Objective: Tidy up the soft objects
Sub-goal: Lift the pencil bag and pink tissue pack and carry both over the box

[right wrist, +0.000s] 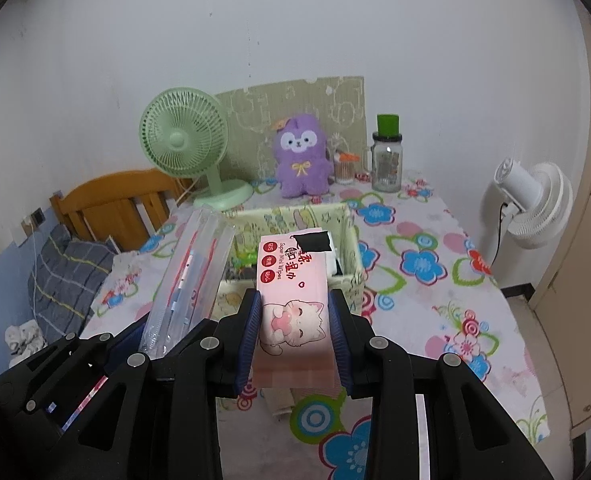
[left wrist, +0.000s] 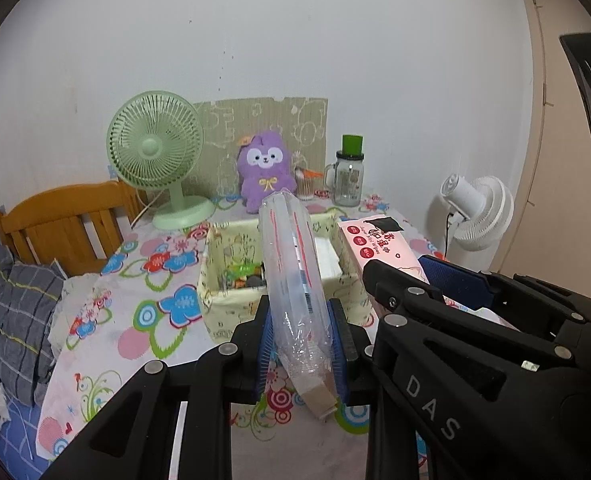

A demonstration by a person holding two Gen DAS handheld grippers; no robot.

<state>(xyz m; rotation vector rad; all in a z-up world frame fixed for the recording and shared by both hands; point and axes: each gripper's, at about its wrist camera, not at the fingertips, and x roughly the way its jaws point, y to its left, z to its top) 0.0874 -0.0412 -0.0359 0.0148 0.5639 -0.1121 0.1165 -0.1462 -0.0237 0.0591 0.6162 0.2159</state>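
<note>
Left gripper [left wrist: 302, 344]: pads pinch the clear plastic pack [left wrist: 291, 280] near its lower end; pack stands tilted, held above the flowered tablecloth [left wrist: 135, 308], in front of the fabric basket [left wrist: 231, 308].
Clear plastic pack, handling: judged light and limp, film likely slippery; gripping low leaves the top free to flop, a hold nearer mid-length would steady it.
Fabric basket: open top, small items inside; soft walls, probably yields if bumped.
Right gripper [right wrist: 293, 328]: jaws squeeze the pink wipes pack [right wrist: 291, 292] across its width, held over the basket's near edge.
Pink wipes pack, handling: judged soft, compressible, moderately heavy; a firm mid-body grip suits it.
</note>
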